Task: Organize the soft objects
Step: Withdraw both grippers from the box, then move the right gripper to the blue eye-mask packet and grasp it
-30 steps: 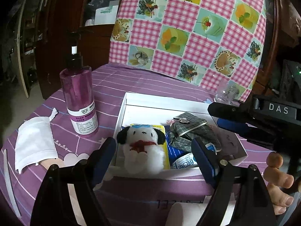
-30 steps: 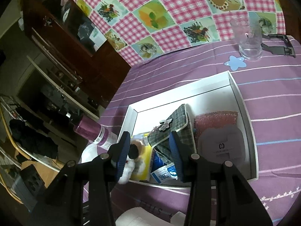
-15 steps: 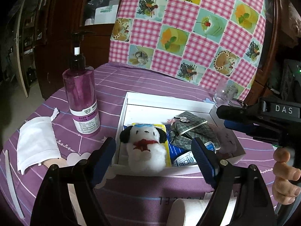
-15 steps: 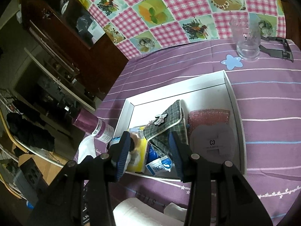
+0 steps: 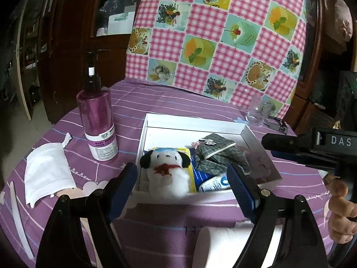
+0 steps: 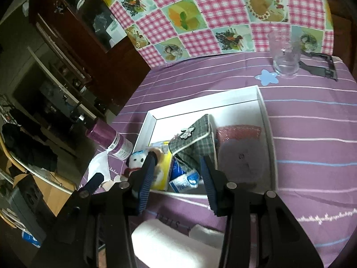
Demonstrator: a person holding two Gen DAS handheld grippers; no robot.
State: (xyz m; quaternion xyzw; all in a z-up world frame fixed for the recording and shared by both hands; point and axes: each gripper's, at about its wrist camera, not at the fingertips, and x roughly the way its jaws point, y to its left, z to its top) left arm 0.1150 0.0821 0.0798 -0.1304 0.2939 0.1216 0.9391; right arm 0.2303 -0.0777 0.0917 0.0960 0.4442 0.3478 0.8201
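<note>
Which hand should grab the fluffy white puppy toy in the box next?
Probably the left. The left gripper is open wide with the puppy toy straight ahead between its fingers. The right gripper faces the checked pouch instead.

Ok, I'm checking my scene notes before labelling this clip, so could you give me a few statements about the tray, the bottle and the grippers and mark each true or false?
1. The plush dog sits inside the white tray. True.
2. The purple pump bottle lies on its side in the tray. False: it stands upright on the tablecloth, outside the tray.
3. The left gripper is clamped on the plush dog. False: its jaws stand wide and hold nothing.
4. A clear glass stands on the table beyond the tray. True.
5. The right gripper holds the plaid pouch. False: nothing is between its jaws; the pouch lies in the tray.
</note>
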